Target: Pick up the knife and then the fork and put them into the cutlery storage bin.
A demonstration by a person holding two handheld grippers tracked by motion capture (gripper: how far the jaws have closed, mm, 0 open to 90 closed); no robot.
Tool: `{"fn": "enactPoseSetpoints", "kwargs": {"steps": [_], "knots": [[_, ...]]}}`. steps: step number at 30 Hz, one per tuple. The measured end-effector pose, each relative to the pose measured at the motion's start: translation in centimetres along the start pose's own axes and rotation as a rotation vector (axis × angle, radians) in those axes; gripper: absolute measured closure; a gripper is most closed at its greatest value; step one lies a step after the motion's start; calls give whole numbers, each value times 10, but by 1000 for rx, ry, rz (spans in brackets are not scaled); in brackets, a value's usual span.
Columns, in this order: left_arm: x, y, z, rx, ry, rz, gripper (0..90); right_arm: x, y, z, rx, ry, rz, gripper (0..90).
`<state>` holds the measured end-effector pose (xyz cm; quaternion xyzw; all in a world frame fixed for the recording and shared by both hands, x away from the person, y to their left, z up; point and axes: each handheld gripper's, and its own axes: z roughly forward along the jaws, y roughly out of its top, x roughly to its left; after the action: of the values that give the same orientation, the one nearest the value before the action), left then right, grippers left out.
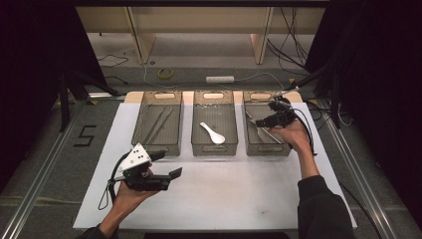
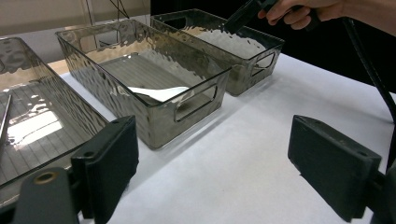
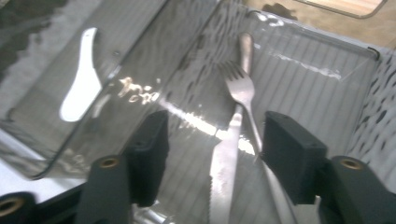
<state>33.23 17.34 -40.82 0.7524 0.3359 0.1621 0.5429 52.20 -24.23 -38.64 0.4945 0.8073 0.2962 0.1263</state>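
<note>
My right gripper [image 1: 262, 122] hangs over the right-hand smoky plastic bin [image 1: 266, 152], held from the near side by a hand. Its jaws stand open [image 3: 219, 140]. Below them a steel fork [image 3: 240, 86] and a serrated knife [image 3: 224, 163] lie on the bin's ribbed floor, and neither pad touches them. A white spoon [image 1: 212, 133] lies in the middle bin [image 1: 215, 149]. My left gripper [image 1: 168, 164] hovers over the white mat at front left, open with nothing between its jaws [image 2: 215, 168].
The left bin [image 1: 158, 148] holds long thin metal sticks [image 1: 158, 124]. The three bins stand in a row at the back of the white mat [image 1: 224, 199]. A cable [image 1: 311, 137] trails from the right gripper past the mat's right edge. Dark curtains flank the table.
</note>
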Motion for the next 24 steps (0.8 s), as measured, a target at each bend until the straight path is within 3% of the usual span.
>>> {"fn": "enactPoseSetpoints", "kwargs": {"steps": [5,8,17,24], "knots": [[0,0,0,4,0,3,160,11,-9,-15,-77,32,-1,324],[0,0,1,6,1,2,160,21,-19,-24,-124,34,-32,308],[0,0,1,8,-1,-1,160,54,-50,-52,-271,108,-81,284],[0,0,1,8,-3,-4,160,75,-74,-63,-335,150,-106,278]]}}
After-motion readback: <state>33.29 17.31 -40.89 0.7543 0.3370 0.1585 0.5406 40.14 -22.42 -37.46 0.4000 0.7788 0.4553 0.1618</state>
